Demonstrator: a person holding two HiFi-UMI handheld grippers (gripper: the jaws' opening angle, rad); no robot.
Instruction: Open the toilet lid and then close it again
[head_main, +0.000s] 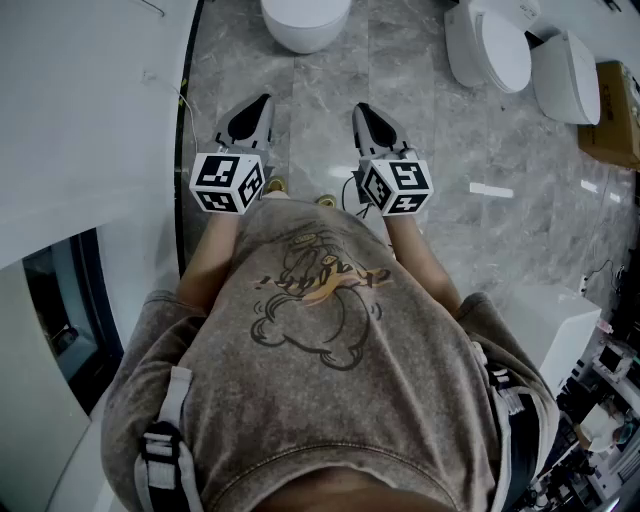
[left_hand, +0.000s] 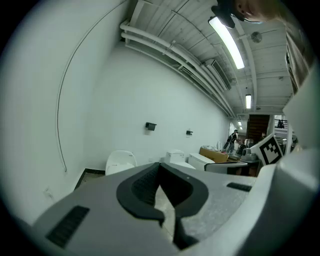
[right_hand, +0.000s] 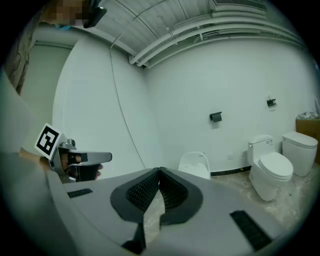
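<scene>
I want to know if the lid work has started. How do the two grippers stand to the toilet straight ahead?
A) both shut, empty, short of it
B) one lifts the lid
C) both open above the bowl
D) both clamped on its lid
A: the left gripper and right gripper show jaws together on nothing, with bare floor between them and the toilet.

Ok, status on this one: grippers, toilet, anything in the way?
Both shut and empty: left gripper, right gripper. Nearest toilet ahead, untouched, neither gripper near it. Only floor between, nothing blocking.
</scene>
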